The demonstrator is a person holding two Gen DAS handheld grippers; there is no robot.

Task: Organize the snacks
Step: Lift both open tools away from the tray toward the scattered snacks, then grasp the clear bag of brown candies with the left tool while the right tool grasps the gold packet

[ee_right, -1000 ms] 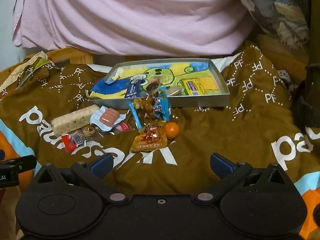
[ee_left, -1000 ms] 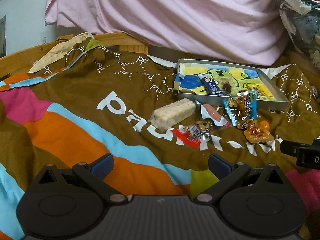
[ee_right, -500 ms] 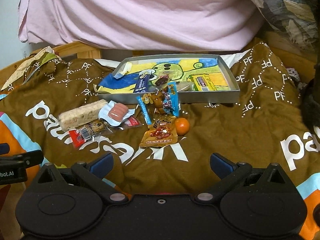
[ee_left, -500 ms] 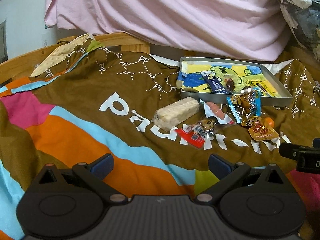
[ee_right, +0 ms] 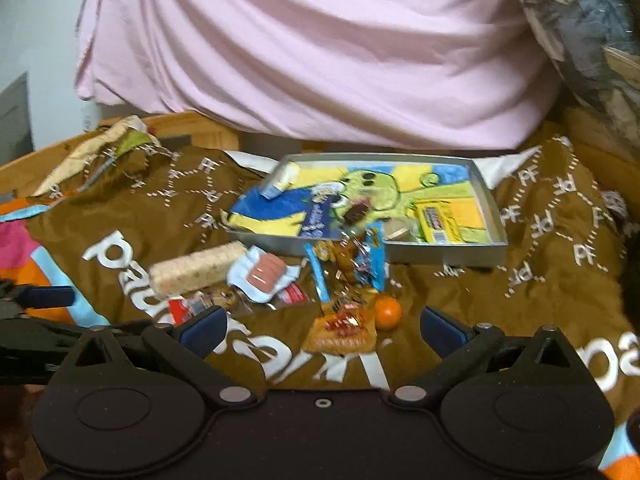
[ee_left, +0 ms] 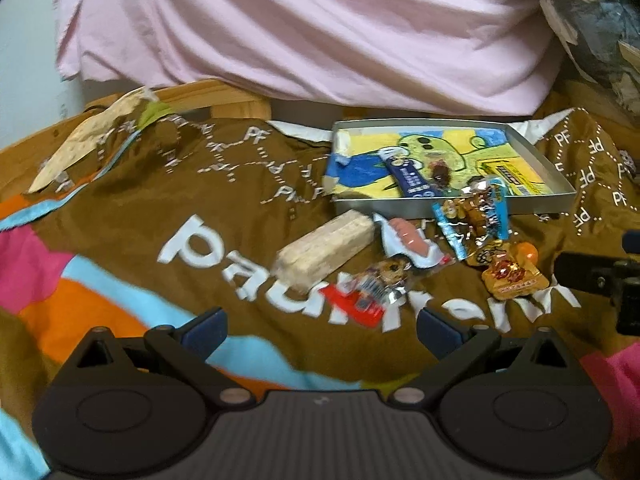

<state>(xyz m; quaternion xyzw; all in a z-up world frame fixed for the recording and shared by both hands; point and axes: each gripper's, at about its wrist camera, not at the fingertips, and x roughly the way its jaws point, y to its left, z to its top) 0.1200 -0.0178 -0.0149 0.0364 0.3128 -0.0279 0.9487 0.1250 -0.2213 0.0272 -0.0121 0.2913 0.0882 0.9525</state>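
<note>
From the left wrist camera, the left gripper (ee_left: pixel 320 326) hangs with its blue-tipped fingers (ee_left: pixel 204 326) spread wide and empty above a brown blanket (ee_left: pixel 160 184) printed with white letters and bright stripes. A loose cluster of snacks lies on the blanket ahead: a pale wafer bar (ee_left: pixel 326 250), a sausage pack (ee_left: pixel 410 240) just beside it, a red-ended cookie pack (ee_left: pixel 372 292) nearest the gripper, a blue foil bag (ee_left: pixel 474 216) leaning on the front wall of a metal tray (ee_left: pixel 532 204), and an orange pouch (ee_left: pixel 514 280) touching a small orange ball (ee_left: pixel 528 252). Inside the tray, on a yellow-and-blue cartoon drawing, lie a dark blue packet (ee_left: pixel 412 180) and a yellow packet (ee_left: pixel 514 176). A pink sheet (ee_left: pixel 320 28) hangs behind. From the right wrist camera, the right gripper (ee_right: pixel 322 326) is likewise wide open and empty, low over the blanket (ee_right: pixel 520 300), the pouch (ee_right: pixel 342 330) and ball (ee_right: pixel 387 312) between its fingers (ee_right: pixel 440 328). The bar (ee_right: pixel 196 270), sausage pack (ee_right: pixel 264 276) and foil bag (ee_right: pixel 352 260) sit just in front of the tray (ee_right: pixel 444 256). The view is motion-blurred.
</note>
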